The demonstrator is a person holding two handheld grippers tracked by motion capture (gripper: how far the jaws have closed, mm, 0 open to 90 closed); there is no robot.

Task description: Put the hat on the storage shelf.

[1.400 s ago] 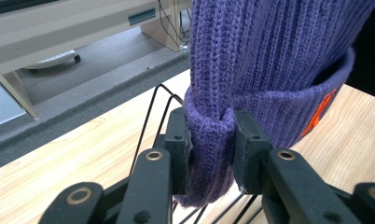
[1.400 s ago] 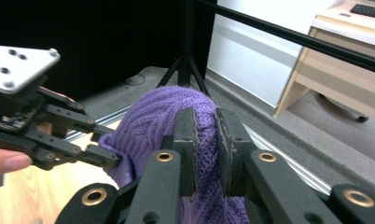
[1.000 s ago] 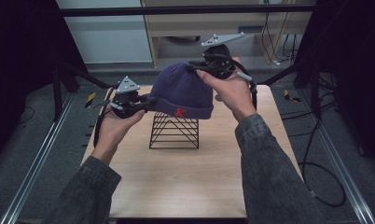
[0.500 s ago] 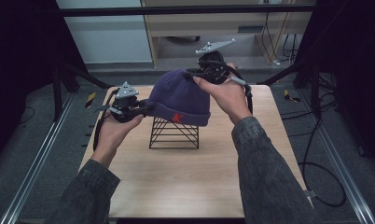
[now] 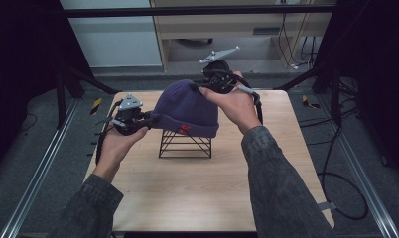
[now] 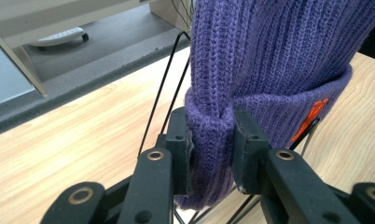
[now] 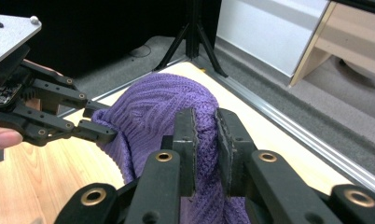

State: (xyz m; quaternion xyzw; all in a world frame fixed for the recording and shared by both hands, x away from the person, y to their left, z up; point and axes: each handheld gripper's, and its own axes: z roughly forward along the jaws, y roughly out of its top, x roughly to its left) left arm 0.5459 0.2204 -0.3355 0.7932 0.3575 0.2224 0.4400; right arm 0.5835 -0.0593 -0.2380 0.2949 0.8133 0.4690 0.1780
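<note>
— Changed since a second ago?
— Drifted a little leftward over the table, both grippers and the hat alike; still draped over the wire rack, still held at both ends.
— Left gripper?
— Clamped on the folded brim, a thick roll of purple knit squeezed between the jaws in the left gripper view. Orange tag just right of the fingers, black rack wires rising just left of them and passing behind.
— Right gripper?
— Pinched on the crown at the far side, knit bunched between the jaws, a narrow gap left.
— Anything in the way?
— Left gripper seen beyond the right fingers, biting the far edge of the hat. Wood shelving and cables well beyond and beside the table.
</note>
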